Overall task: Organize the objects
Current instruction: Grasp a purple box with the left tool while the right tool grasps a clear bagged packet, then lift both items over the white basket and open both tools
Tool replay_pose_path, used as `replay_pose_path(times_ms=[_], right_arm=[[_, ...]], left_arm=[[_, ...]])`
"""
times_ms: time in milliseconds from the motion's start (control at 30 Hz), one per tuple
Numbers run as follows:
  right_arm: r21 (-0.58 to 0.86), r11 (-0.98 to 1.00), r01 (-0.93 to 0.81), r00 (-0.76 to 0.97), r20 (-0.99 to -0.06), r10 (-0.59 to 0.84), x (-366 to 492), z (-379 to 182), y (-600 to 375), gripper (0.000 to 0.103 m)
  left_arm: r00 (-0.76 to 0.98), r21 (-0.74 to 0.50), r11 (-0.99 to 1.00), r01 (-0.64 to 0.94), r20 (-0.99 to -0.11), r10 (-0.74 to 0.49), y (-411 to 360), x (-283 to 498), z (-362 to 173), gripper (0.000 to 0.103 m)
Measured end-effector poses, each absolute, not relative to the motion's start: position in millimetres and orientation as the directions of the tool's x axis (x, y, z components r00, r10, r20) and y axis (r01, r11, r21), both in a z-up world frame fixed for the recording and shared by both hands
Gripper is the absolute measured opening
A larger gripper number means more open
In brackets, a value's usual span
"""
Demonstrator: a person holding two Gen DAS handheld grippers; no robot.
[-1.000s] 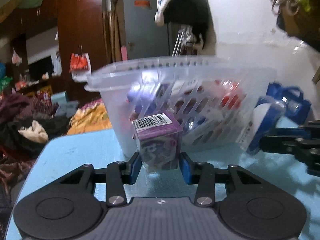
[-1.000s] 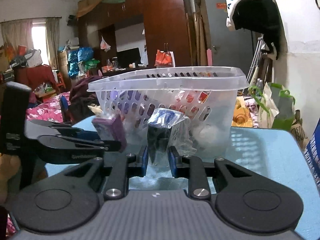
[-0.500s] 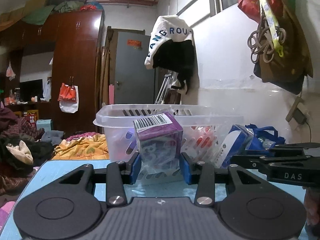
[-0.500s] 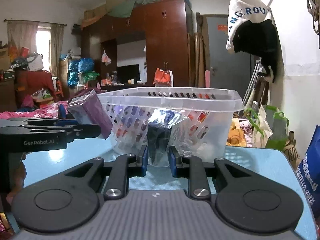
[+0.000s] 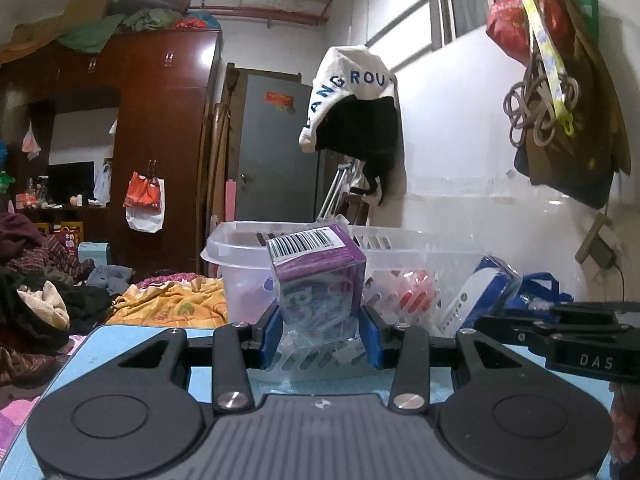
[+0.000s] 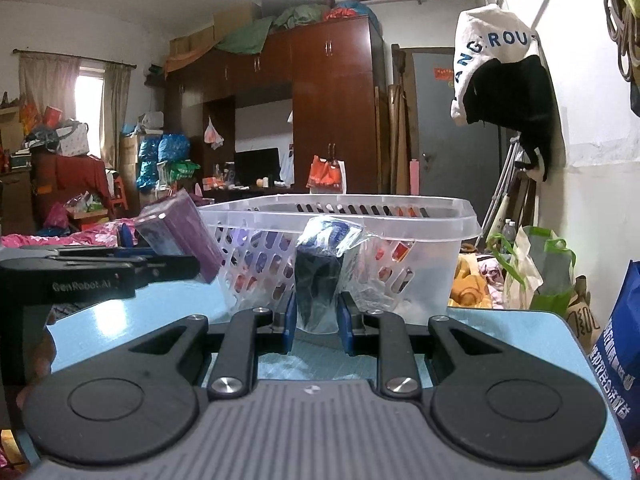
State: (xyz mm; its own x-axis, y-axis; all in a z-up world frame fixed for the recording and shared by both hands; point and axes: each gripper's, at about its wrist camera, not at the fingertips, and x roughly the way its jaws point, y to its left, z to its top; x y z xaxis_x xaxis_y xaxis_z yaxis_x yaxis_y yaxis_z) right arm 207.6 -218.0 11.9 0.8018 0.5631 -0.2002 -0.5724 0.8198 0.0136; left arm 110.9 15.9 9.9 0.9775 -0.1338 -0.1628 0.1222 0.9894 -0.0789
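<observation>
Carrying both picks toward the clear slotted basket (image 5: 404,240) — left gripper (image 5: 320,336) clamps a purple barcoded box (image 5: 318,280), right gripper (image 6: 316,320) pinches a blue-and-white wrapped packet (image 6: 324,256), both just short of its rim. Next, probably: lift over, release inside.

Basket (image 6: 448,224) stands on table (image 6: 500,328) (held boxes (image 5: 320,276) just before it).
</observation>
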Motion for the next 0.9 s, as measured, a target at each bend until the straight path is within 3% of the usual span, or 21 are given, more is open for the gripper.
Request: replay_pose_path(times_ms=[167, 333, 533, 667, 900], right_arm=[[0.015, 0.822, -0.569, 0.809, -0.167, 0.563, 202.7, 11.2, -221.4, 0.025], [0.018, 0.839, -0.544, 0.834, -0.099, 0.543, 189.2, 12.6, -228.2, 0.025], [0.062, 0.827, -0.558, 0.824, -0.074, 0.562, 192.1, 56.7, -238.6, 0.025], [-0.009, 0.844, -0.536, 0.84, -0.102, 0.533, 220.9, 102.1, -220.7, 0.025], [-0.102, 0.881, -0.461, 0.869, -0.249, 0.426, 297.0, 118.2, -183.2, 0.025]], left_arm=[[0.978, -0.072, 0.989, 0.127, -0.159, -0.137, 14.4, 110.3, 10.4, 0.046], [0.987, -0.068, 0.985, 0.157, -0.011, -0.158, 16.0, 81.8, 19.7, 0.046], [0.986, 0.009, 0.986, 0.165, 0.015, -0.165, -1.3, 87.7, 62.5, 0.046], [0.989, -0.01, 0.99, 0.144, -0.044, -0.144, -5.2, 136.8, 101.8, 0.046], [0.947, -0.073, 0.991, 0.109, -0.295, -0.126, 0.3, 245.5, 116.9, 0.048]])
